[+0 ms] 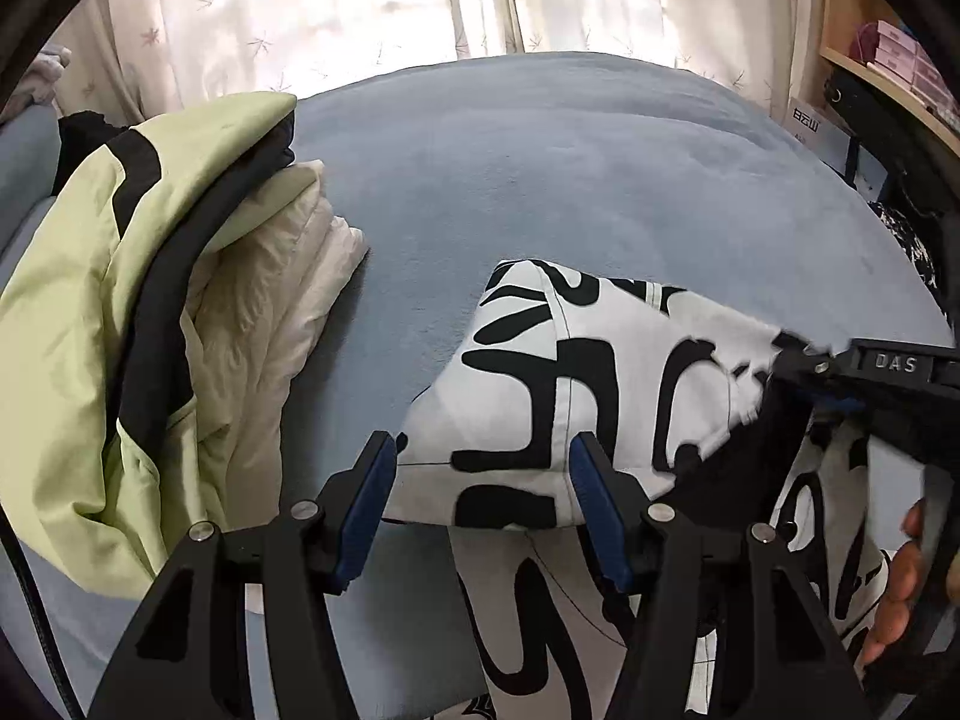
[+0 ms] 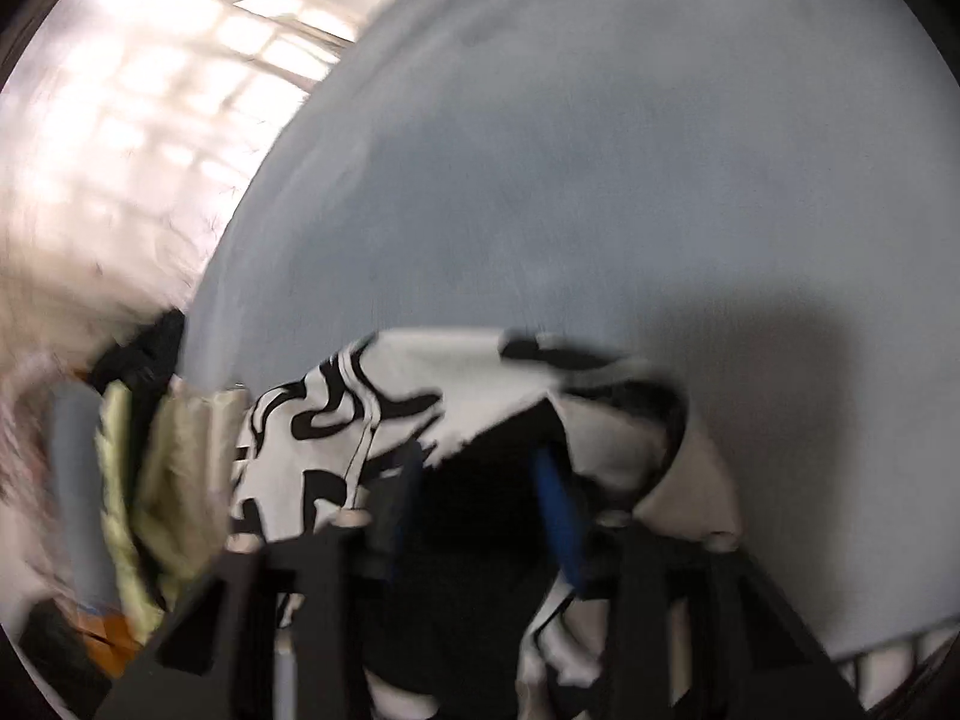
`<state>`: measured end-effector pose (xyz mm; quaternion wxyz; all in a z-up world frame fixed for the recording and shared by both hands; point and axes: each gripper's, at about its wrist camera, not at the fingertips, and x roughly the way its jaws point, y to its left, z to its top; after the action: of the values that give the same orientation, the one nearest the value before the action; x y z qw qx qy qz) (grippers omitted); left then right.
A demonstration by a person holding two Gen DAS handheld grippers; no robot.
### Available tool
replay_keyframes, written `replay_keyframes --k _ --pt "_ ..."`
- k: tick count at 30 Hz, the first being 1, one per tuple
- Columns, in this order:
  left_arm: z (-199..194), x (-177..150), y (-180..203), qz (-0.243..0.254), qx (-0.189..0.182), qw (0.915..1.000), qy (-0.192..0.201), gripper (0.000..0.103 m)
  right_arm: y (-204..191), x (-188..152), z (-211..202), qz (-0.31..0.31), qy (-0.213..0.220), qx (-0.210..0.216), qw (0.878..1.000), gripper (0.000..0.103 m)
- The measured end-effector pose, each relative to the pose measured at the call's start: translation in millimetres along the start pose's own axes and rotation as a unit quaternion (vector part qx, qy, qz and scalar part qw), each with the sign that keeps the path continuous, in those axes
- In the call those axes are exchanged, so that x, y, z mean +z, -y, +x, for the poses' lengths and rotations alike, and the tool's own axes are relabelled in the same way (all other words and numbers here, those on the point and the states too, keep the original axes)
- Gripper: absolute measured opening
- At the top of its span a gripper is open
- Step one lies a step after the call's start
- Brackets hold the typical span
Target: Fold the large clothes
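Note:
A white garment with bold black markings point(image 1: 600, 372) lies bunched on the blue bed cover point(image 1: 570, 168). My left gripper point(image 1: 483, 480) is open and low over it, its blue pads either side of a folded corner that fills the gap. My right gripper point(image 1: 792, 357) comes in from the right and is shut on the garment's raised edge, with dark lining showing under it. The right wrist view is blurred. There the garment point(image 2: 384, 408) drapes over both fingers of the right gripper point(image 2: 480, 468), and dark cloth sits between the blue pads.
A pale green and black jacket point(image 1: 90, 300) is heaped on a cream padded garment point(image 1: 270, 276) at the left of the bed. Curtains point(image 1: 330, 0) hang behind. A shelf with boxes point(image 1: 888, 60) stands at the right. A person's hand point(image 1: 900, 588) grips the right tool.

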<state>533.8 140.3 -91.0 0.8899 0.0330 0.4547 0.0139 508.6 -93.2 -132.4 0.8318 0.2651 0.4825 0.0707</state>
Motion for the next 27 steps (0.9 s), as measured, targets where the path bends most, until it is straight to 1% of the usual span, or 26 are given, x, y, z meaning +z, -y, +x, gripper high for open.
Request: replay_keyframes --k 1,3,5,6,7,8,10,12,14,16,17,19,20,21,22,23,24,26,27 --pt "0.8 -1.1 -0.4 0.0 -0.001 1.0 -0.001 0.058 -5.9 -0.5 -7.5 -0.023 0.017 0.011 1.0 0.005" --pt "2.1 -5.7 -1.1 -0.002 -0.005 1.0 -0.004 0.058 -12.9 -5.8 -35.1 -0.072 0.078 0.044 0.993 0.004" --pt "5.3 -12.5 -2.8 -0.007 -0.011 0.9998 -0.013 0.058 -7.1 -15.5 -58.1 -0.107 0.116 0.081 0.984 0.004" --pt "8.3 -17.0 -3.5 -0.01 -0.016 0.9996 -0.018 0.058 -2.7 -21.8 -66.3 -0.124 0.127 0.094 0.98 0.004" --pt "11.3 -21.2 -4.3 -0.014 -0.02 0.9994 -0.024 0.058 3.1 -29.2 -71.7 -0.142 0.133 0.093 0.976 0.004" --pt "15.3 -26.4 -4.6 -0.016 -0.023 0.9991 -0.031 0.058 12.3 -36.8 -73.1 -0.156 0.13 0.085 0.975 0.004" --pt "26.6 -40.0 -3.4 -0.015 -0.027 0.998 -0.056 0.058 33.7 -43.2 -63.0 -0.161 0.101 0.049 0.981 0.004" --pt "34.8 -51.5 -2.6 -0.01 -0.027 0.9971 -0.071 0.058 61.7 -49.6 -50.5 -0.135 0.061 0.022 0.989 0.004" --pt "36.7 -59.1 -2.6 -0.009 -0.028 0.9968 -0.075 0.058 81.6 -54.6 -47.3 -0.111 0.032 0.018 0.993 0.004" --pt "31.9 -60.3 -3.0 -0.008 -0.031 0.997 -0.071 0.058 86.1 -55.6 -53.2 -0.106 0.025 0.014 0.994 0.004" --pt "27.4 -59.3 -3.1 -0.003 -0.032 0.9971 -0.069 0.058 83.3 -54.7 -58.9 -0.113 0.025 0.005 0.993 0.004" --pt "14.9 -56.3 -4.1 0.005 -0.034 0.9976 -0.059 0.058 77.5 -51.1 -68.1 -0.119 0.025 0.003 0.993 0.006" --pt "8.0 -53.3 -4.2 0.007 -0.039 0.9979 -0.051 0.058 74.0 -47.1 -72.3 -0.114 0.028 0.007 0.993 0.01" --pt "0.2 -48.3 -4.8 0.007 -0.047 0.9981 -0.04 0.058 71.1 -42.0 -76.1 -0.106 0.031 0.011 0.994 0.022" --pt "-7.4 -42.6 -5.7 0.005 -0.053 0.9982 -0.028 0.058 66.6 -35.6 -77.9 -0.098 0.036 0.012 0.994 0.029" --pt "-12.4 -37.6 -5.7 0.003 -0.054 0.9983 -0.019 0.058 64.7 -34.5 -78.4 -0.093 0.043 0.013 0.995 0.043" --pt "-17.9 -30.2 -7.1 -0.001 -0.055 0.9985 -0.005 0.058 58.0 -28.3 -76.5 -0.091 0.053 0.009 0.994 0.047" --pt "-19.3 -18.7 -8.6 -0.007 -0.041 0.9991 0.007 0.058 48.0 -16.2 -70.9 -0.091 0.059 0.003 0.994 0.047" --pt "-15.5 -14.1 -9.3 -0.01 -0.035 0.9993 0.005 0.058 42.2 -9.2 -63.4 -0.089 0.056 -0.001 0.994 0.047"
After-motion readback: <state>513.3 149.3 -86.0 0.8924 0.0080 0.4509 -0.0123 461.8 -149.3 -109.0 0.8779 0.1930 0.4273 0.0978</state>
